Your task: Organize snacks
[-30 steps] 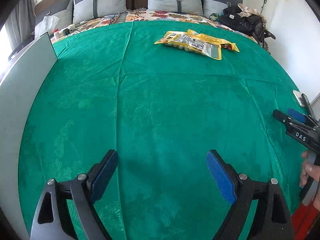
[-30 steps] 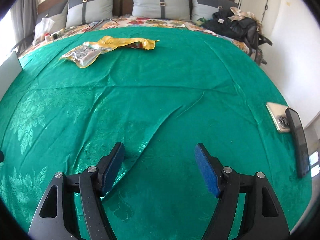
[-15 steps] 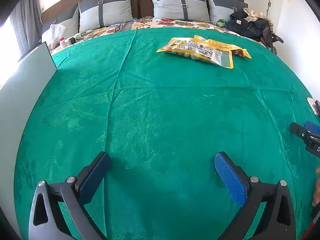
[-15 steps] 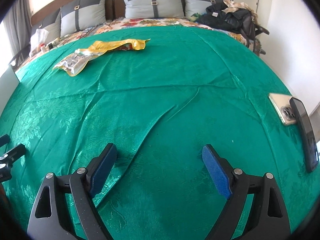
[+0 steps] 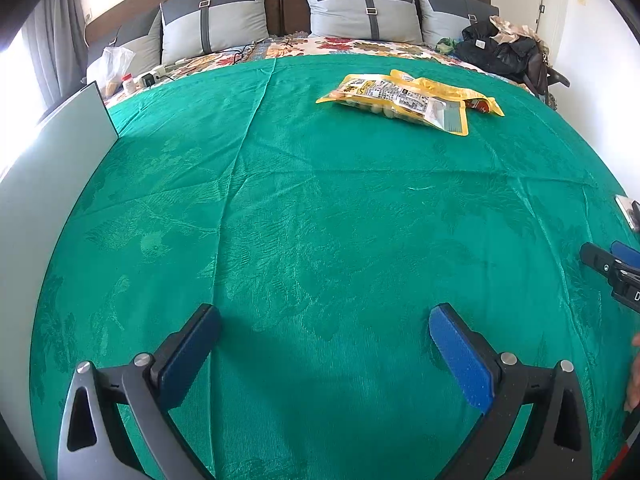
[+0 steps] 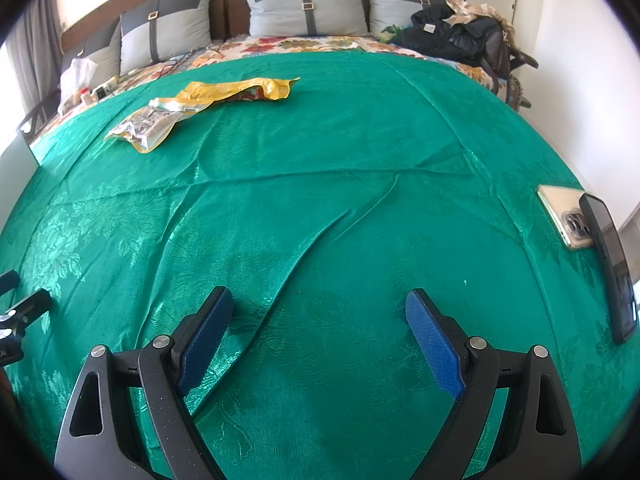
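A green patterned bedspread (image 5: 320, 208) covers most of the bed and serves as the landmark; grey cushions (image 5: 360, 12) stand along the headboard past its far edge, and a dark heap of bags and clothing (image 6: 460, 36) sits at its far right corner. A pale flat board (image 5: 44, 168) stands upright along the bedspread's left edge. Two yellow snack packets (image 5: 408, 98) lie overlapping on the far part of the bedspread, well apart from both grippers, with a wide stretch of bare cloth between; a long crease runs through that cloth in the right wrist view. Two phones (image 6: 588, 240) lie touching at the bedspread's right edge, near the right gripper. A clear plastic bag (image 5: 114, 62) with small jars beside it rests beyond the far left corner; its contents cannot be made out. The left gripper (image 5: 324, 332) hovers low over the near part of the bedspread, fingers spread wide, holding nothing. The right gripper (image 6: 320, 312) hovers likewise, its blue pads (image 6: 432, 340) wide apart and empty
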Available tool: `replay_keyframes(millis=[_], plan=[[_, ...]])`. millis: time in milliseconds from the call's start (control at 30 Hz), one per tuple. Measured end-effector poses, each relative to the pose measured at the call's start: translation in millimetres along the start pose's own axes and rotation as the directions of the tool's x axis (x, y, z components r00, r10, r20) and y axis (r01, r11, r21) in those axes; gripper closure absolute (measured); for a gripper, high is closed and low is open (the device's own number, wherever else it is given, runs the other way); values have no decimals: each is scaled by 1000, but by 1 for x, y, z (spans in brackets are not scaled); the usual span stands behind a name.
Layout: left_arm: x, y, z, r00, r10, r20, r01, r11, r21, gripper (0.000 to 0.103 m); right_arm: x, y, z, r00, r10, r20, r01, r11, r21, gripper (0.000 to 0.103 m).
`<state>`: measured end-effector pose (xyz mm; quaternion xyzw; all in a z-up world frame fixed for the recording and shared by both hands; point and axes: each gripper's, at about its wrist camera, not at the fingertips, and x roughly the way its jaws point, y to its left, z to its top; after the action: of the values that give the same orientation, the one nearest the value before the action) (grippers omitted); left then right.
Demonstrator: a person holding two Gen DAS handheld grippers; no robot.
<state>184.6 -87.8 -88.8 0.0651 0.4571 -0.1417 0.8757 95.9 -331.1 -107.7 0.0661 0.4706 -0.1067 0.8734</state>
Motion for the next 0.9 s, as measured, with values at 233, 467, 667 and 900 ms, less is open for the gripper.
replay_keyframes(millis=[233, 467, 667, 900], plan=[[21, -2, 70, 969, -196, -153, 145, 945, -293, 0, 0, 0, 0, 1000, 1, -1, -1, 1000, 0, 11], [81, -26, 206, 982, -139, -131, 69, 898, -434, 0, 1, -2, -2, 1000, 6, -3, -6, 1000, 1, 10], [139, -59, 229, 961, 103, -257, -178, 941, -288, 1, 1, -2, -2, 1000, 10, -5, -10, 1000, -1, 9], [121, -44, 178, 968, 82, -237, -131, 971, -201, 1, 1, -3, -1, 1000, 10, -6, -10, 1000, -1, 9]])
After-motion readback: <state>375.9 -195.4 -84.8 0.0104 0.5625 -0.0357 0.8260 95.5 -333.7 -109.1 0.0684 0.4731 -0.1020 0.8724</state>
